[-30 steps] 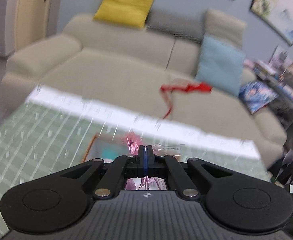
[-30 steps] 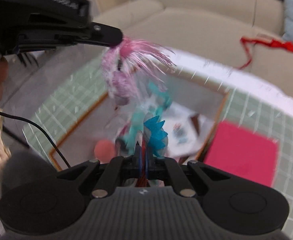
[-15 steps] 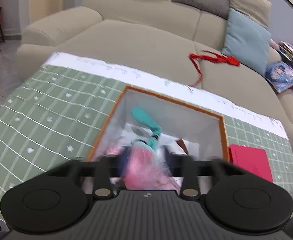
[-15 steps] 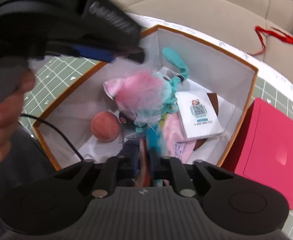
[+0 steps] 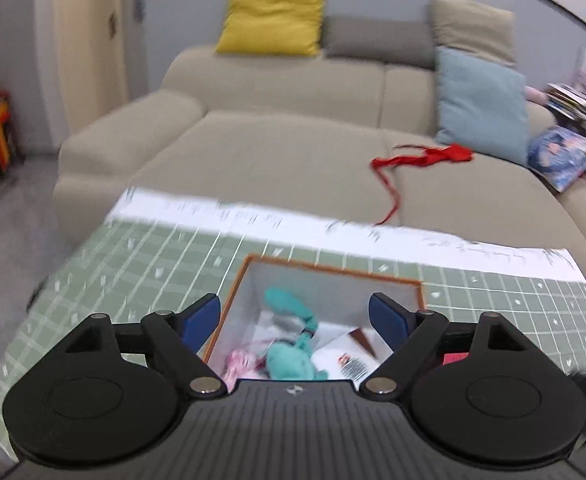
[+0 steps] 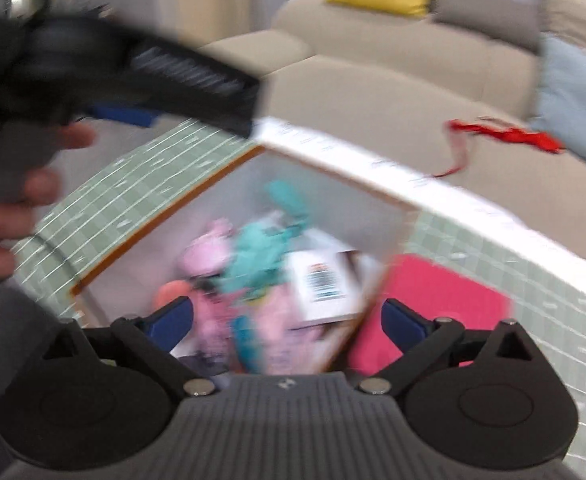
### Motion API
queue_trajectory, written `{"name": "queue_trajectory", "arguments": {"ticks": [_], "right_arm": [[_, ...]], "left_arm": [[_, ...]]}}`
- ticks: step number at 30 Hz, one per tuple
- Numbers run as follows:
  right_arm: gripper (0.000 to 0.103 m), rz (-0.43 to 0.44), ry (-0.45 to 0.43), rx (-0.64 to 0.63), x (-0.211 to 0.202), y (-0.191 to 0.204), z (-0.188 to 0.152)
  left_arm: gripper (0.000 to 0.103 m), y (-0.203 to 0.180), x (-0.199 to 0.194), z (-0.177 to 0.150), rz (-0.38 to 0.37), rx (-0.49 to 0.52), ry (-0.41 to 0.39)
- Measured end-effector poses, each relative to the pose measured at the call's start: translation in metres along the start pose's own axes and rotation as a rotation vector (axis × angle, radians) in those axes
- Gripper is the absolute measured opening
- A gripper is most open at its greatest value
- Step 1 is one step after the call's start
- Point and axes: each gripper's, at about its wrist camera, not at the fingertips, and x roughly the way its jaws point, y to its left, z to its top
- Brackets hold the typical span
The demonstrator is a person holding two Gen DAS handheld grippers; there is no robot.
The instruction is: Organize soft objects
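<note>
beige sofa (image 5: 293, 152), yellow cushion (image 5: 273, 16), red ribbon (image 5: 425, 160)

A teal plush toy (image 5: 289, 364) and a pink fluffy toy (image 5: 239, 362) lie jumbled inside the orange-rimmed box (image 5: 333, 269), near its left wall.

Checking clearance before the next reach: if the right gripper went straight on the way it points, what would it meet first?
Probably the pile inside the open box: the right gripper, its jaws opening with nothing gripped between them, aims at the teal plush and pink toy. Blur leaves depth uncertain.
</note>
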Motion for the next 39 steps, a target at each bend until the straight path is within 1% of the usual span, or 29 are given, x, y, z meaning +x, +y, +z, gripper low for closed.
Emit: {"name": "queue_trajectory", "arguments": {"ticks": [1, 3, 5, 8, 10, 13, 16, 18, 22, 25, 27, 29, 30, 31, 34, 39], "right_arm": [[0.098, -0.052, -0.017, 0.026, -0.008, -0.01, -0.001], [0.098, -0.116, -0.043, 0.052, -0.022, -0.027, -0.006], [0.098, -0.193, -0.08, 0.07, -0.036, -0.042, -0.014], [0.098, -0.297, -0.135, 0.09, -0.056, -0.063, -0.032], [0.098, -0.342, -0.165, 0.116, -0.068, -0.073, -0.046], [0.098, -0.388, -0.193, 0.17, -0.077, -0.089, -0.069], [0.098, -0.444, -0.213, 0.243, -0.08, -0.103, -0.092], [0.098, -0.479, -0.231, 0.301, -0.082, -0.11, -0.104], [0.097, -0.489, -0.267, 0.344, -0.083, -0.118, -0.125], [0.098, -0.463, -0.283, 0.374, -0.086, -0.124, -0.136], [0.099, -0.455, -0.267, 0.384, -0.085, -0.128, -0.139], [0.099, -0.47, -0.262, 0.37, -0.084, -0.128, -0.143], [0.099, -0.479, -0.266, 0.367, -0.084, -0.127, -0.144], [0.099, -0.479, -0.266, 0.367, -0.083, -0.127, -0.144], [0.099, -0.447, -0.244, 0.379, -0.08, -0.127, -0.145], [0.099, -0.424, -0.208, 0.379, -0.073, -0.125, -0.148]], "left_arm": [[0.098, -0.007, -0.005, 0.001, -0.002, 0.027, -0.018], [0.098, -0.023, -0.018, 0.002, -0.018, 0.077, -0.061], [0.098, -0.038, -0.026, 0.002, -0.035, 0.089, -0.084], [0.098, -0.056, -0.043, -0.003, -0.096, 0.092, -0.154], [0.098, -0.067, -0.052, -0.012, -0.12, 0.089, -0.189], [0.098, -0.084, -0.06, -0.032, -0.124, 0.083, -0.244], [0.098, -0.102, -0.058, -0.055, -0.13, 0.128, -0.258], [0.098, -0.11, -0.056, -0.07, -0.136, 0.135, -0.277], [0.098, -0.117, -0.041, -0.1, -0.134, 0.136, -0.254], [0.098, -0.116, -0.033, -0.115, -0.145, 0.145, -0.233], [0.098, -0.113, -0.03, -0.121, -0.142, 0.106, -0.227], [0.098, -0.107, -0.026, -0.125, -0.139, 0.055, -0.221], [0.098, -0.107, -0.024, -0.127, -0.141, 0.052, -0.215], [0.098, -0.107, -0.023, -0.129, -0.14, 0.068, -0.208], [0.098, -0.111, -0.021, -0.133, -0.108, 0.112, -0.21], [0.098, -0.113, -0.021, -0.136, -0.116, 0.132, -0.201]]}}
